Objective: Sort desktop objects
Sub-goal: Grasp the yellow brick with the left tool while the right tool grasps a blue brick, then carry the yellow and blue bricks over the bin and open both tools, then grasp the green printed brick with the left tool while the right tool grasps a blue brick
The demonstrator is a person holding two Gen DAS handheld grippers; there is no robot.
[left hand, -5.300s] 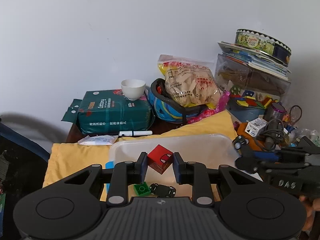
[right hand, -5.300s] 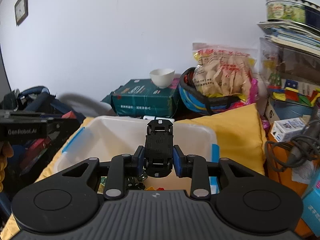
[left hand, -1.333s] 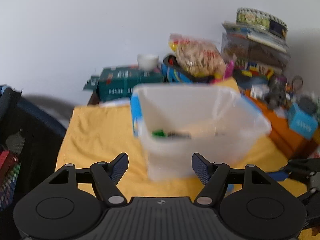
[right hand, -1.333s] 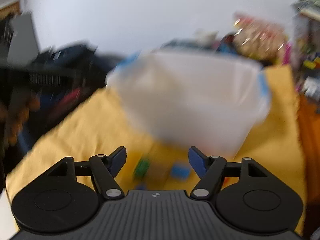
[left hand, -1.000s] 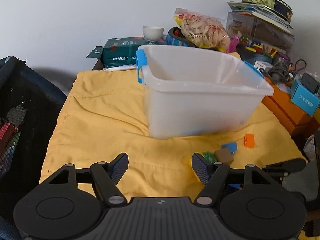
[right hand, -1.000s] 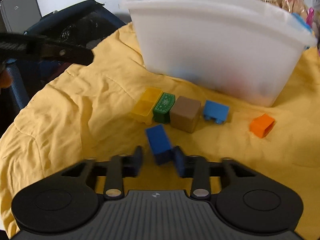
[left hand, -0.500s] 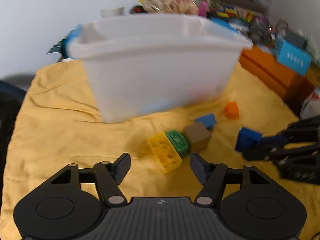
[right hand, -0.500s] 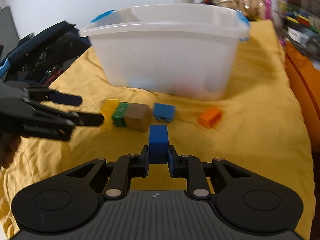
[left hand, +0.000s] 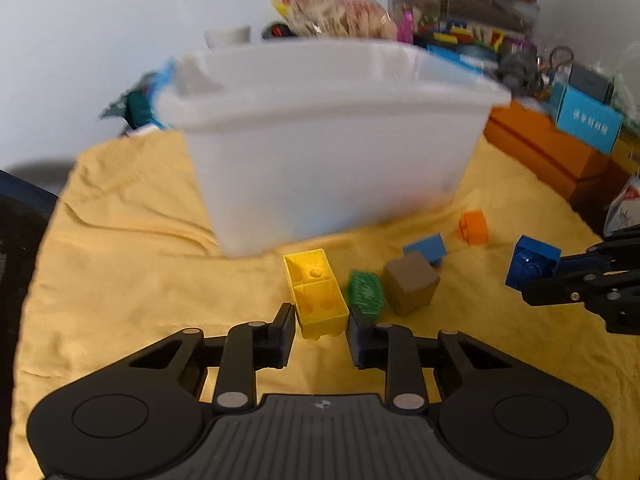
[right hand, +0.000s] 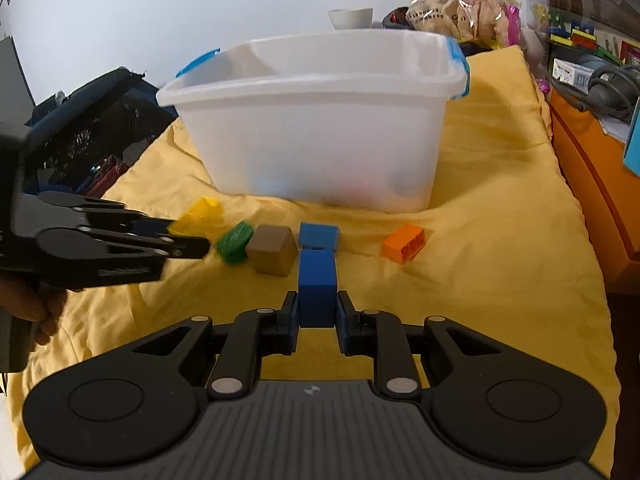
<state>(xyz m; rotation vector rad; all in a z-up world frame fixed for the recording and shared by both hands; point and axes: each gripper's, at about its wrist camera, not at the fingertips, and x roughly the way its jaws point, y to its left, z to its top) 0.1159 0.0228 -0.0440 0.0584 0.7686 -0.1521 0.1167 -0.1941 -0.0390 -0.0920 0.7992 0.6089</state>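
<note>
Yellow cloth (right hand: 500,240) over the desk, cluttered shelves and a white wall behind. Dark blue block (right hand: 317,288) pinched upright in the right gripper (right hand: 317,312), lifted clear of the cloth, just in front of the row of loose pieces. Yellow brick (left hand: 316,292) lying hollow side up between the closing jaws of the left gripper (left hand: 320,330), pads close on either side but not clearly pressing yet. Beside it, a green brick (left hand: 366,292) and a brown cube (left hand: 410,282) nearly touching, then a light blue brick (left hand: 426,246) and, a little apart, an orange brick (left hand: 474,227). White plastic bin (right hand: 320,132) with blue handles right behind the row. Judged from this: sorting partway, two pieces in hand or nearly so, four left on the cloth. Bin contents only faint coloured smudges through the wall, not identifiable; left view blurred; shelf clutter too small to name.
</note>
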